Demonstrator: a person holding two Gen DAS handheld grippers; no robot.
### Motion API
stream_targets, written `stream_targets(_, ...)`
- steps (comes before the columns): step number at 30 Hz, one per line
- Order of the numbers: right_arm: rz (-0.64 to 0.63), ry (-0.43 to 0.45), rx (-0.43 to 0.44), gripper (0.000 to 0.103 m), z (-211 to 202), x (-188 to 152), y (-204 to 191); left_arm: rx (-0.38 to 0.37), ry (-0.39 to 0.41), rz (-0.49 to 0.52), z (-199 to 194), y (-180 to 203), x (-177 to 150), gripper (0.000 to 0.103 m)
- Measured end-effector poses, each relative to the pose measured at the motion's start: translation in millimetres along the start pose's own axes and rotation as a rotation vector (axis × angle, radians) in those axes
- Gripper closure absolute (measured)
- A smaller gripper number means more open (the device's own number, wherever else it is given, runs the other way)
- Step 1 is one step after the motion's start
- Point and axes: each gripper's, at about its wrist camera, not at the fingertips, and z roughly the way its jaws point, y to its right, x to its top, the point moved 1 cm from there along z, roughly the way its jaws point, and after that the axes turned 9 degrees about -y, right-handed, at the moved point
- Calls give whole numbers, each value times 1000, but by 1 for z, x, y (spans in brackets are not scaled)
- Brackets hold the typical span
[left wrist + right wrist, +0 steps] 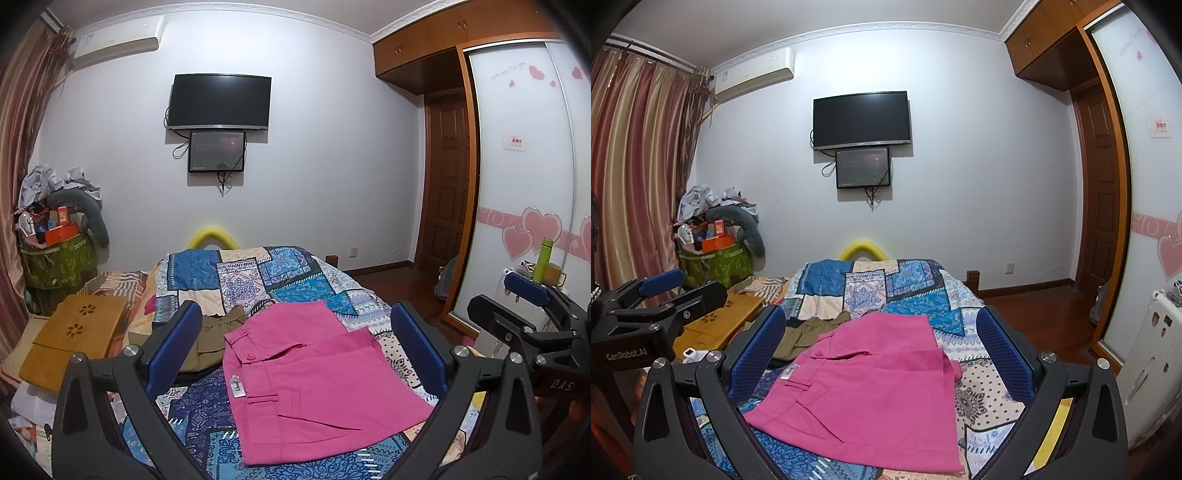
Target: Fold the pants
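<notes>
Left gripper (295,350) and right gripper (881,354) — both spread wide, grasping nothing — hover above the pink pants (314,380). Pants lie folded flat on the patchwork bed (240,273), just beside an olive garment (214,332).

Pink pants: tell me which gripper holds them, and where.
Neither. The left gripper and right gripper are both open above the pink pants, which lie folded on the bed.

home bedroom | bed (258,273) | wall TV (860,120) | wardrobe (517,166) | curtains (635,166)
</notes>
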Motion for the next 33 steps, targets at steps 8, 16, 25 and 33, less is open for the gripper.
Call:
stream_targets(8,1,0,1,0,0,-1,0,1,0,-1,1,1,0,0)
stream_targets(16,0,4,-1,0,-1,5,2,-1,0,0,1,1,0,0)
stream_targets(25,0,3,-1,0,-2,5,3,-1,-3,-3,2,0,0,0)
stream_targets(33,-3,-2,4,0,0,10,6,-1,-15,-3,8,2,-1,0)
